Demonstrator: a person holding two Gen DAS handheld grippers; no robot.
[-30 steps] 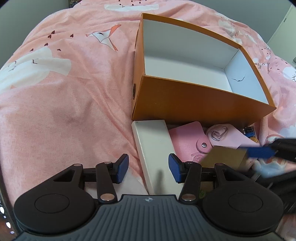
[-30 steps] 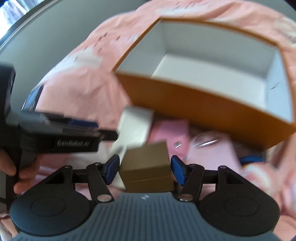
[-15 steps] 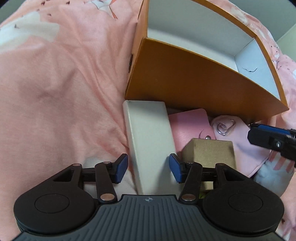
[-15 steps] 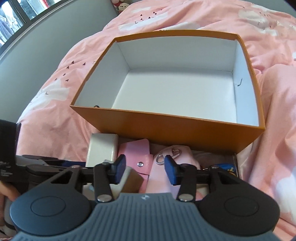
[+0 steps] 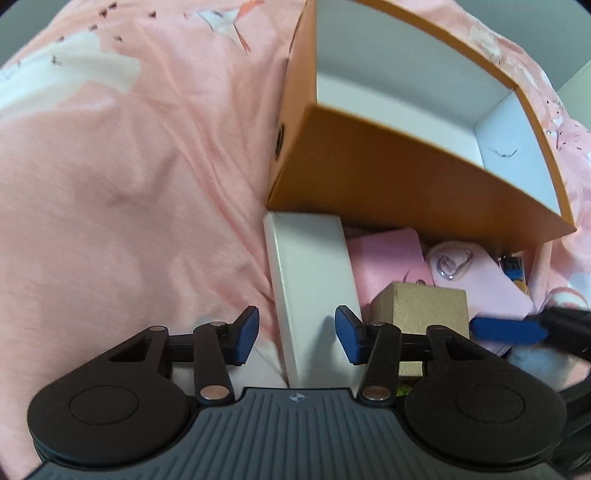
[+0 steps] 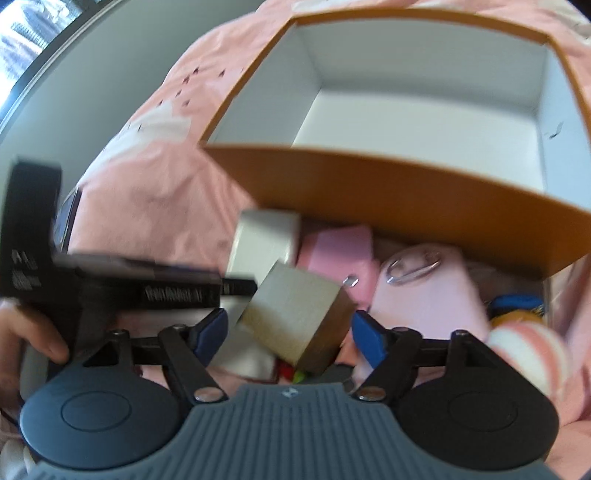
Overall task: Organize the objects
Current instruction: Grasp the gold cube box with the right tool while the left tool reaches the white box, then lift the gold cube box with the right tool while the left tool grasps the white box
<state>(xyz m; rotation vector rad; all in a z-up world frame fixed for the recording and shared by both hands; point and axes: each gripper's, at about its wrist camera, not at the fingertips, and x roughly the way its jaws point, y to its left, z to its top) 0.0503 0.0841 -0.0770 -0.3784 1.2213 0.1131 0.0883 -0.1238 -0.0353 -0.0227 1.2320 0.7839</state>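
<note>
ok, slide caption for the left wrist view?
Left gripper open astride a white box on the pink bedspread, beside the empty orange box.

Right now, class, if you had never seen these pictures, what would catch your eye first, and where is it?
The big orange box, white inside, sits open on the pink bedspread. Before its near wall lies a jumble: a long white box, pink pouches and a tan cube between the open right gripper fingers.

You are working over a bed, its pink patterned bedspread (image 5: 129, 166) filling the frame; a grey wall (image 6: 110, 77) and bright window (image 6: 26, 29) are showing upper left.
</note>
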